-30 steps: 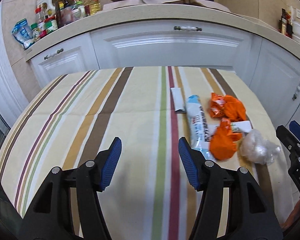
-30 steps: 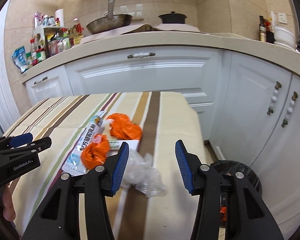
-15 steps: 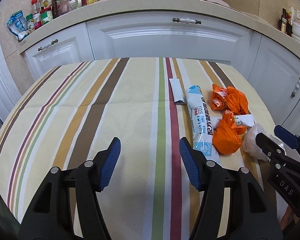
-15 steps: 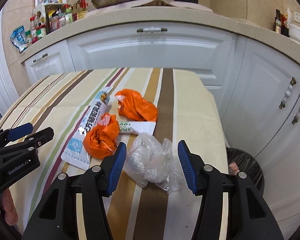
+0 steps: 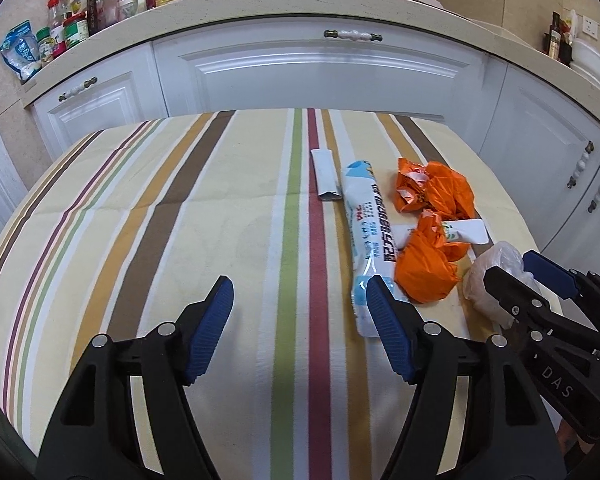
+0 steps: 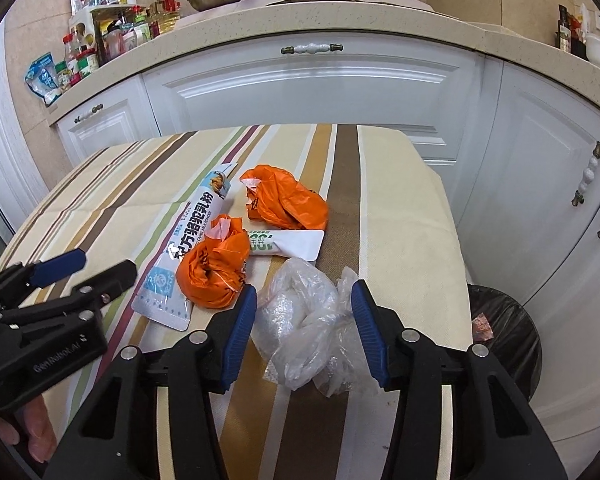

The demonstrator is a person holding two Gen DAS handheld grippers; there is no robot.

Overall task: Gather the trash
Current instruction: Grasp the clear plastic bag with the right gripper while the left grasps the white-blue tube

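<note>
Trash lies on the striped tablecloth [image 5: 180,220]: a crumpled clear plastic bag [image 6: 312,312], two orange wrappers [image 6: 214,272] [image 6: 288,204], a long white-blue sachet [image 6: 192,240], a small white sachet [image 6: 288,242] and a white paper strip [image 5: 326,174]. My right gripper [image 6: 304,316] is open with its jaws on either side of the clear bag, not closed on it. My left gripper [image 5: 300,312] is open and empty over the cloth, left of the long sachet [image 5: 366,232]. The clear bag [image 5: 496,276] shows partly behind the right gripper in the left wrist view.
A black-lined trash bin [image 6: 504,328] stands on the floor by the table's right edge. White cabinets [image 6: 308,92] and a countertop with bottles [image 6: 100,40] lie beyond the table.
My right gripper has moved forward and down until the clear bag sits between its open jaws. My left gripper has moved forward a little over the table.
</note>
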